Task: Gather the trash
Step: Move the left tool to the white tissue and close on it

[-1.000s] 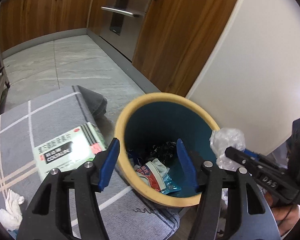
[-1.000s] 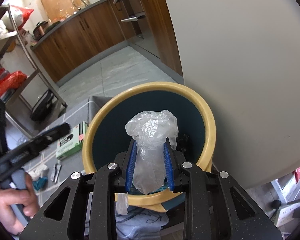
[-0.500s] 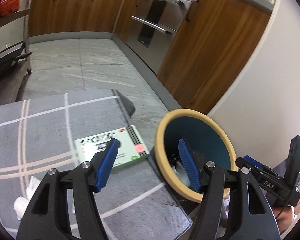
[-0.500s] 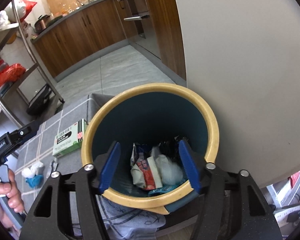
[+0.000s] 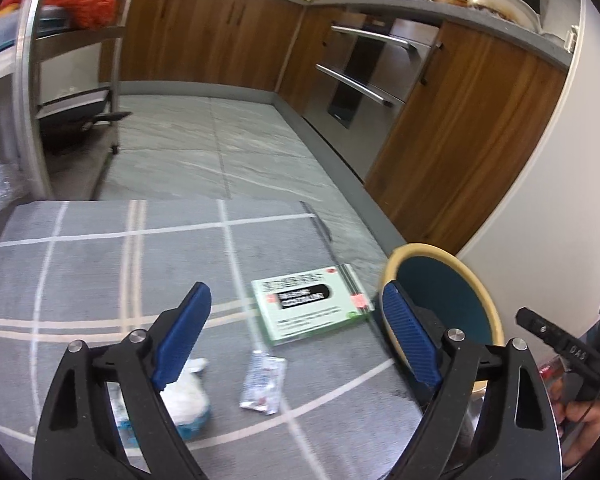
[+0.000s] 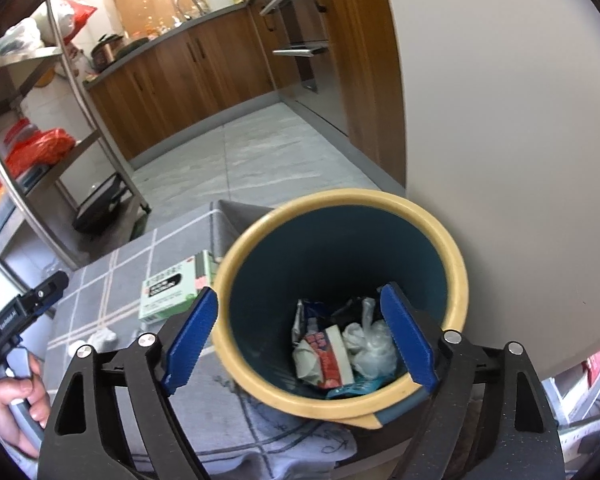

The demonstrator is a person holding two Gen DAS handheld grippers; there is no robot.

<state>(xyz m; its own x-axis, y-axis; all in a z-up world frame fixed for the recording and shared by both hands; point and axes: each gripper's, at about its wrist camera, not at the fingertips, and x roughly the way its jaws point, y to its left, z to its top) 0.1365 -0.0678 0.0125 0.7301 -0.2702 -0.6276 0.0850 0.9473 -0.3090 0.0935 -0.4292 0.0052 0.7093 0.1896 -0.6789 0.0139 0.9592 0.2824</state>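
Note:
A blue bin with a yellow rim (image 6: 456, 264) stands at the table's right edge; it also shows in the left wrist view (image 5: 486, 300). Inside lie a clear plastic bag (image 6: 374, 346), wrappers and a red-and-white packet (image 6: 324, 356). My right gripper (image 6: 300, 338) is open and empty above the bin's near rim. My left gripper (image 5: 296, 336) is open and empty above the grey checked cloth (image 5: 100, 264). On the cloth lie a green box (image 5: 312, 308), a silver wrapper (image 5: 262, 384) and a white tissue on a blue scrap (image 5: 184, 398).
Wooden kitchen cabinets (image 5: 220, 36) and an oven front (image 5: 364, 76) stand beyond the grey tiled floor (image 5: 220, 152). A metal shelf rack (image 5: 28, 92) stands at left. A white wall (image 6: 520, 140) is right behind the bin.
My right gripper opened and dropped the clear plastic bag into the bin. My left gripper swung left, away from the bin and over the cloth, bringing the wrapper and tissue into view.

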